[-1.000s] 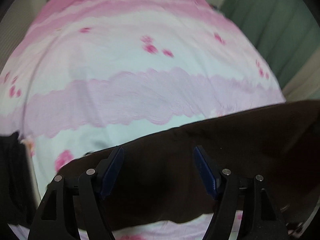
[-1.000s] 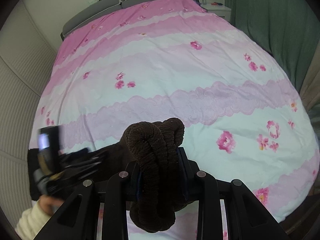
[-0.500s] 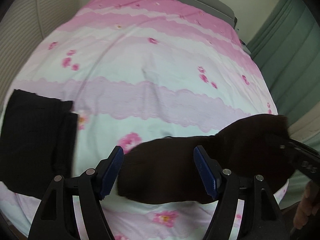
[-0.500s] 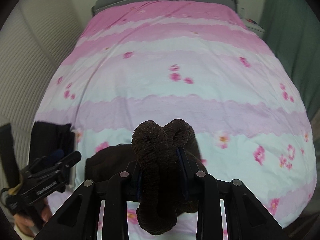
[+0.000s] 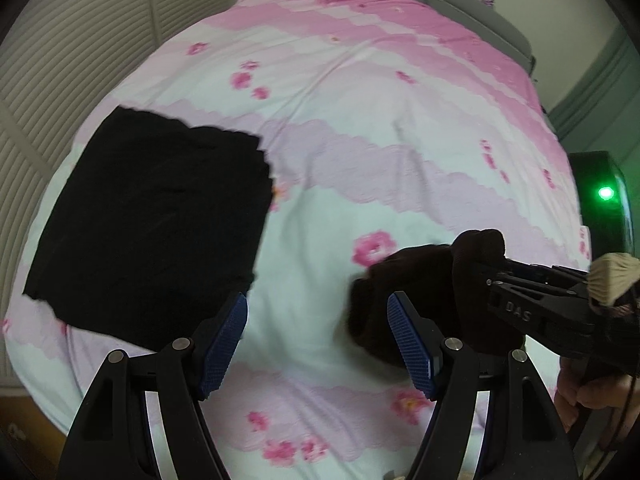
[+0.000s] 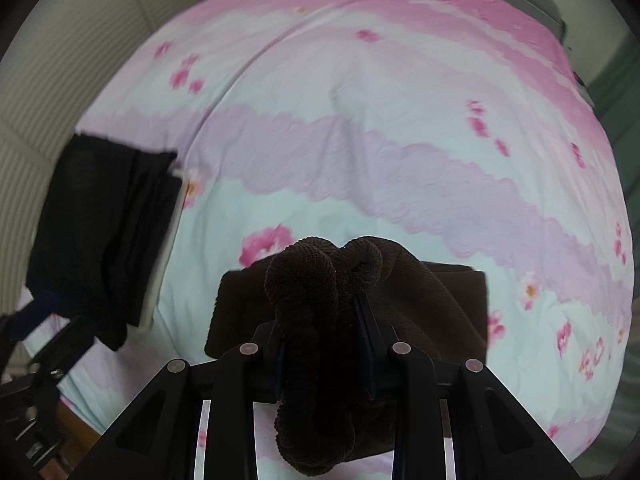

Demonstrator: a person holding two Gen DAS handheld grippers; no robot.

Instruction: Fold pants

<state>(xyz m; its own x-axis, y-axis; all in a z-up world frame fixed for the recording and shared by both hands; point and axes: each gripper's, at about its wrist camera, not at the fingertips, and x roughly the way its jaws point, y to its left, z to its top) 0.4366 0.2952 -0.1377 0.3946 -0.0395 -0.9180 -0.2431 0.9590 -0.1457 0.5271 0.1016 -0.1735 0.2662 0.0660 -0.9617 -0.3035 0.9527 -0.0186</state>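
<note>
Right tongs (image 6: 324,320) pinching bunched edge of brown pants (image 6: 424,300), folded bundle on bed (image 6: 360,128) just right of black folded stack (image 5: 152,220). Left tongs (image 5: 320,340) spread, empty. Risk: thick wad slips out, fold flops open when dragged.

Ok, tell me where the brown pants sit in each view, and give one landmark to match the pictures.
Left wrist: brown pants at lower right, bunched, held by the right gripper entering from the right.
Right wrist: brown pants at bottom centre, clamped in the right gripper.
Shared landmark: the black folded garment, left of the pants in both.
</note>
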